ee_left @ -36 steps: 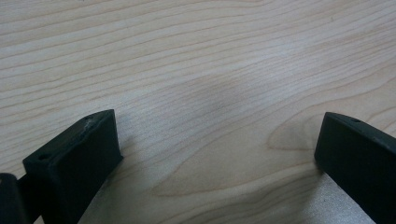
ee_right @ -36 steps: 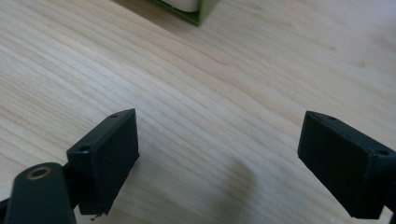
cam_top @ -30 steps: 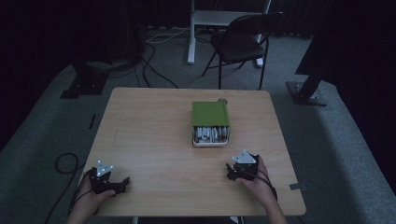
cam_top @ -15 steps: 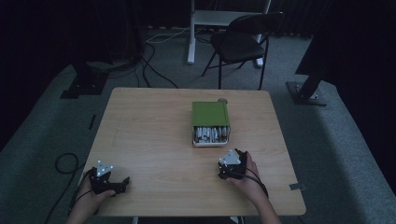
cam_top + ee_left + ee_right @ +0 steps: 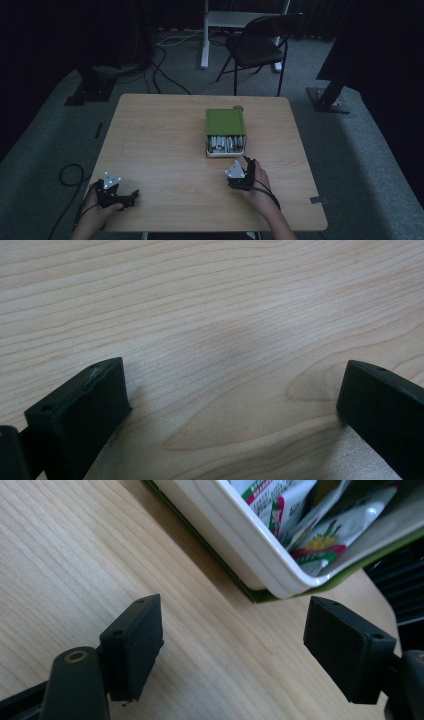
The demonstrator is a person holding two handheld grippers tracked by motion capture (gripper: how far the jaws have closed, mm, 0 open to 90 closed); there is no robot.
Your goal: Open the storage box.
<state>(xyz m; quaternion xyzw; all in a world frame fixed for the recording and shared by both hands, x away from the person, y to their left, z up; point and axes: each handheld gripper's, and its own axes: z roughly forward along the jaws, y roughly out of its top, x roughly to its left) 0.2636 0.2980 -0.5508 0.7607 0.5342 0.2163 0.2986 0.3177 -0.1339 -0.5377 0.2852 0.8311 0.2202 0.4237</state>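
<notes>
Nearest us, our left gripper (image 5: pixel 131 194) rests by the table's (image 5: pixel 165 150) near left corner, jaws spread wide over bare pale wood grain, holding nothing. Broad open tabletop stretches from it toward the middle. Our right gripper (image 5: pixel 246 166) sits just short of the box (image 5: pixel 225 132); its flat black rubber jaws have just been closing a little, yet stand well apart with only wood between them. The box has a green lid pushed back off a smooth white tray (image 5: pixel 235 540) with a rounded rim, packed with glossy printed packets (image 5: pixel 320 535). Beyond the far edge stands a dark folding chair (image 5: pixel 257 47).
</notes>
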